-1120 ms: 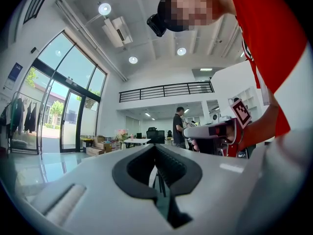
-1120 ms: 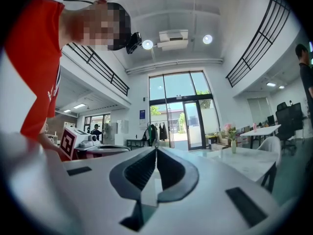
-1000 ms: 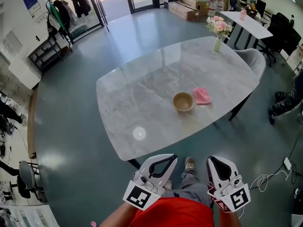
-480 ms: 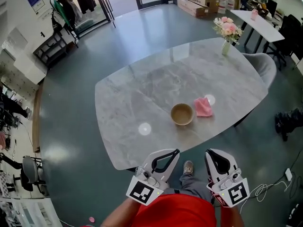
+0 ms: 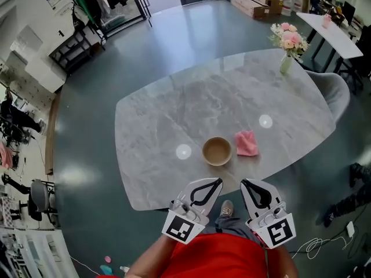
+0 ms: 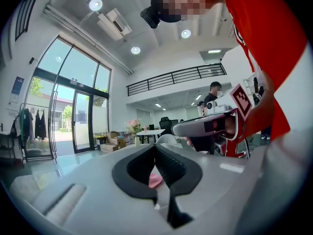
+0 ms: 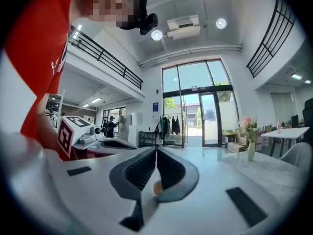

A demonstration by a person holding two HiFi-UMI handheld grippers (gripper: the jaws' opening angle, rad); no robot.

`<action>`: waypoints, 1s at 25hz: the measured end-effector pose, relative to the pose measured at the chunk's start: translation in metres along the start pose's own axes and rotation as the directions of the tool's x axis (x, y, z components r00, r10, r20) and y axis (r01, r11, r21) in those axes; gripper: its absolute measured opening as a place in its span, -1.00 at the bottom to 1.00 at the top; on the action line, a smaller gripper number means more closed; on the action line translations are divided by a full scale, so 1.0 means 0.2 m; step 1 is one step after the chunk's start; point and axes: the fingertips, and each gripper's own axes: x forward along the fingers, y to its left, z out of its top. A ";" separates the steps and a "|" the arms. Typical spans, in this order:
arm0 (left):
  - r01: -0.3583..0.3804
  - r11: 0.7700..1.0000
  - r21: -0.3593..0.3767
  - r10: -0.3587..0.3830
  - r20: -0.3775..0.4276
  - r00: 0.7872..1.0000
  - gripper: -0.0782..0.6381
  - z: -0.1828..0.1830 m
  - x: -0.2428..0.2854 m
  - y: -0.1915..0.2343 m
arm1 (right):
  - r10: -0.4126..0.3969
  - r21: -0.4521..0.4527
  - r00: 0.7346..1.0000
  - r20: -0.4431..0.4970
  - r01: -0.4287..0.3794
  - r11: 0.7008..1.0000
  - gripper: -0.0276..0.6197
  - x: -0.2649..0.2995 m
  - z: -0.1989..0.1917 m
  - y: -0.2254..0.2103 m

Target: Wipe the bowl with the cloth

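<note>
- Oval grey marble-patterned counter (image 5: 174, 109): fills the middle of the head view and stands on a dark glossy floor (image 5: 87, 172).
- Round tan bowl (image 5: 217, 151): upright on the counter, near the edge closest to the person, with its hollow showing nothing inside. In the right gripper view a sliver of it shows low through the gap behind the closed jaws (image 7: 155, 188).
- Crumpled pink cloth (image 5: 247, 143): lies flat on the counter at 3 o'clock of the bowl, just beside it and apparently not touching. The left gripper view shows a pink patch of it behind the jaws (image 6: 155, 180).
- Left claw (image 5: 218, 182): held off the counter at 6 o'clock of the bowl, over the person's lap, pointing toward the counter edge. Its black ribbed jaws are pressed together with nothing between them (image 6: 155, 147).
- Right claw (image 5: 244, 183): just beside the left claw, at 5 o'clock of the bowl, also short of the counter. Its jaws meet tip to tip and grip nothing (image 7: 156, 149).
- Marker cubes: a black-and-white square pattern sits at the rear of each claw.
- Person's red shirt (image 5: 214, 259): at the 6 o'clock edge of the head view, with one shoe (image 5: 226, 208) on the floor between the claws.
- Glass vase of pink flowers (image 5: 288, 46): upright at 1 o'clock of the bowl, on the far end of the counter, well apart from bowl and cloth.
- Grey chair (image 5: 339, 97): against the counter's 3 o'clock side.
- Cardboard boxes (image 5: 258, 2): on the floor at 12 o'clock, beyond the counter.
</note>
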 end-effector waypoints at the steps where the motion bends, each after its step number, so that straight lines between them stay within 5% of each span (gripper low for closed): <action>1: -0.010 1.000 0.001 0.010 -0.008 1.000 -0.76 -0.01 0.03 0.00 | 0.017 -0.005 1.000 -0.002 -0.017 1.000 -0.91 0.01 -0.01 -0.02; 8: -0.054 0.998 -0.026 0.051 -0.118 0.992 -0.76 -0.16 0.19 0.00 | 0.086 0.012 0.996 -0.027 -0.086 0.996 -0.91 0.07 -0.11 -0.14; 17: 0.032 0.999 0.022 -0.025 -0.279 0.960 -0.76 -0.41 0.26 0.05 | 0.077 0.028 0.993 -0.087 -0.075 0.997 -0.91 0.17 -0.21 -0.20; 21: 0.095 0.994 0.045 -0.072 -0.361 0.930 -0.65 -0.51 0.29 0.05 | 0.045 0.041 0.994 -0.102 -0.041 0.998 -0.91 0.22 -0.20 -0.23; 25: 0.172 0.981 0.088 -0.112 -0.466 0.878 -0.52 -0.63 0.31 0.06 | 0.034 0.047 0.993 -0.110 -0.029 0.998 -0.91 0.24 -0.21 -0.22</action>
